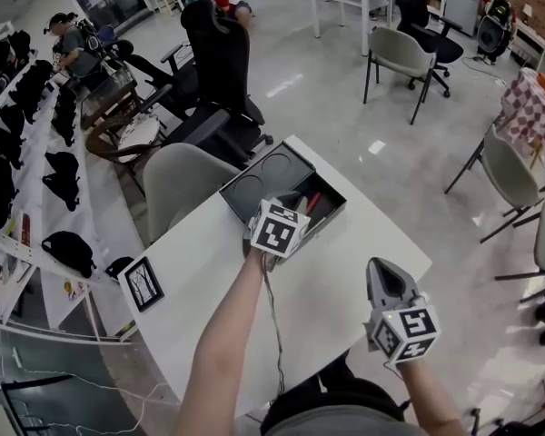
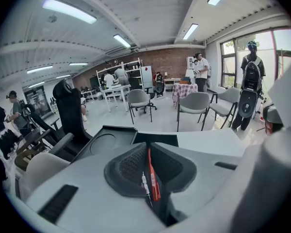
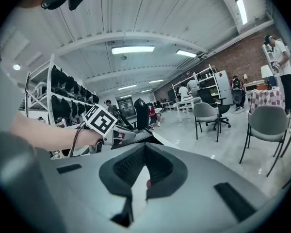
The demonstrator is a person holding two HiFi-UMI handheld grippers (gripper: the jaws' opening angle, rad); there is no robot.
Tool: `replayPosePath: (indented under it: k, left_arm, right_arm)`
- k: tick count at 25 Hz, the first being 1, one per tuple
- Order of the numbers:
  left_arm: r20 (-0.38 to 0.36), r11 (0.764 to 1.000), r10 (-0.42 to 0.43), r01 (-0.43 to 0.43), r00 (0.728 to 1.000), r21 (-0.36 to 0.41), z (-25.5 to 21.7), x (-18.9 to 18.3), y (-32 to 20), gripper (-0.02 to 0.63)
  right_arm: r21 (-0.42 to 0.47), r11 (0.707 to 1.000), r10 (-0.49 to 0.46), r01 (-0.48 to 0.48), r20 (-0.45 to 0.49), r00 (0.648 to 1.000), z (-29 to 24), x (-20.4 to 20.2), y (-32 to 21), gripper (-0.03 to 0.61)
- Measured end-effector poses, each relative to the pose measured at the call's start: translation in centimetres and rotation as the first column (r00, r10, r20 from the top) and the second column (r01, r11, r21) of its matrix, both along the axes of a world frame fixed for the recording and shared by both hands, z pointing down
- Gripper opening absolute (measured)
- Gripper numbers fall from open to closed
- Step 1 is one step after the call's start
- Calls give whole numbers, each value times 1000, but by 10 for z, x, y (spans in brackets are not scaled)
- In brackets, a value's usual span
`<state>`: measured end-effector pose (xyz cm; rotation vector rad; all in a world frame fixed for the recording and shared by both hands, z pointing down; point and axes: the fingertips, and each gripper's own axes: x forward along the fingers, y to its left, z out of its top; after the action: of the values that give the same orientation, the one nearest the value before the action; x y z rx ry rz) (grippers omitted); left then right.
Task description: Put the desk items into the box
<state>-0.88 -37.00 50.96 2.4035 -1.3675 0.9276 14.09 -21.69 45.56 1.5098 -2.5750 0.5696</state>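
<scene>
The white table (image 1: 345, 271) fills the middle of the head view and runs from 7 o'clock up to 1 o'clock. A beige chair (image 1: 177, 184) stands against its edge at 10 o'clock, and a black office chair (image 1: 220, 71) stands behind it on the floor.

At the 12 o'clock end of the table lies the black box (image 1: 271, 173), open on top. It has two round hollows on the side toward 11 o'clock and a deeper compartment on the side toward 2 o'clock.

The left claw (image 1: 300, 203) hangs above this deeper compartment, at the 6 o'clock side of the box. In the left gripper view the claw (image 2: 148, 152) is closed on a red pen (image 2: 153, 178), which lies along the narrow slit between the two pads. A thinner pale piece lies against the pen, and I cannot tell what it is. The box (image 2: 111, 137) is just beyond the tips. In the head view the red pen (image 1: 313, 203) shows beside the claw, over the compartment.

The right claw (image 1: 381, 271) is at 4 o'clock, above the table's near corner and well apart from the box. In the right gripper view its tips (image 3: 144, 147) meet, and nothing is held.

A small picture frame (image 1: 143, 284) stands on the table at 9 o'clock. A thin cable (image 1: 274, 325) runs down from the left claw toward 6 o'clock.
</scene>
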Motion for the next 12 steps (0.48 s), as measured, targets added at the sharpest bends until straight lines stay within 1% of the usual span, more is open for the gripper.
replayPosePath:
  k: [7,12]
  left_arm:
    - [-53,996,-33,37,998,77,-25,-11,8,31]
    - [-98,992,-61,71,993,107,-41,-18,20,31]
  right_arm:
    - [21,1000,-1,1,1,1000,-5,-3,1,3]
    - [30,1000,6,-6,-1,1000,-10,-2,0,3]
